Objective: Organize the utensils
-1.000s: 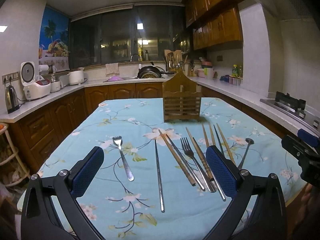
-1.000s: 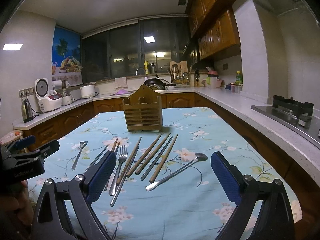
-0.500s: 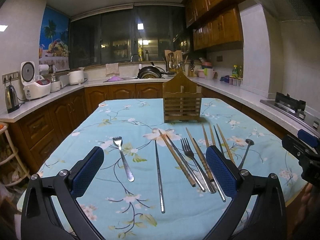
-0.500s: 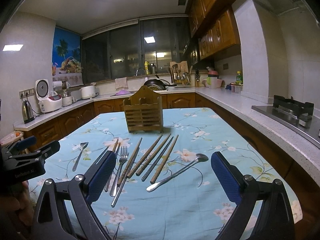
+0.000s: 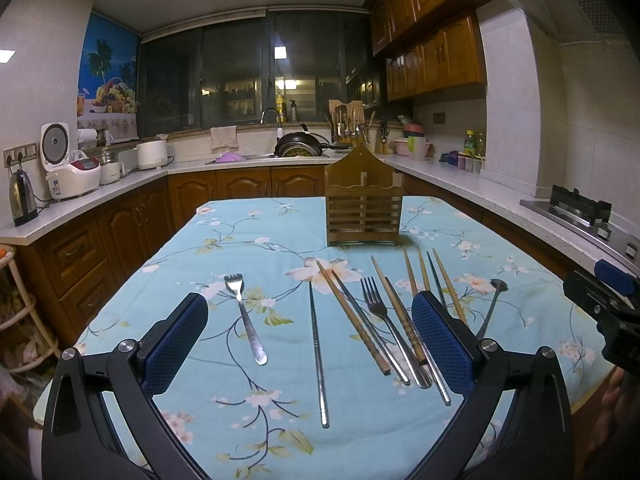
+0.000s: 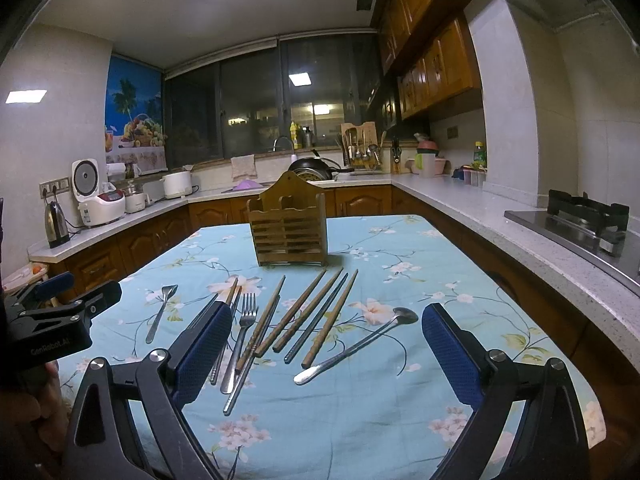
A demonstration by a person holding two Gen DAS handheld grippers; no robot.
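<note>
A wooden slatted utensil holder [image 5: 363, 207] stands upright at the far middle of the table; it also shows in the right wrist view [image 6: 287, 230]. Utensils lie loose before it: a small fork [image 5: 246, 318] at the left, a metal chopstick [image 5: 318, 354], a larger fork [image 5: 390, 324], several wooden chopsticks [image 6: 298, 312] and a metal spoon [image 6: 356, 344] at the right. My left gripper [image 5: 308, 346] is open and empty above the near edge. My right gripper [image 6: 326, 354] is open and empty, over the spoon's handle end.
The table wears a blue floral cloth [image 5: 256, 248]. Kitchen counters surround it: kettle [image 5: 22, 198] and rice cooker [image 5: 70, 168] at the left, sink and pan [image 5: 298, 148] at the back, gas hob [image 6: 584, 220] at the right.
Almost nothing has changed. The right wrist view has shifted very slightly; no utensil has moved and both grippers stay open.
</note>
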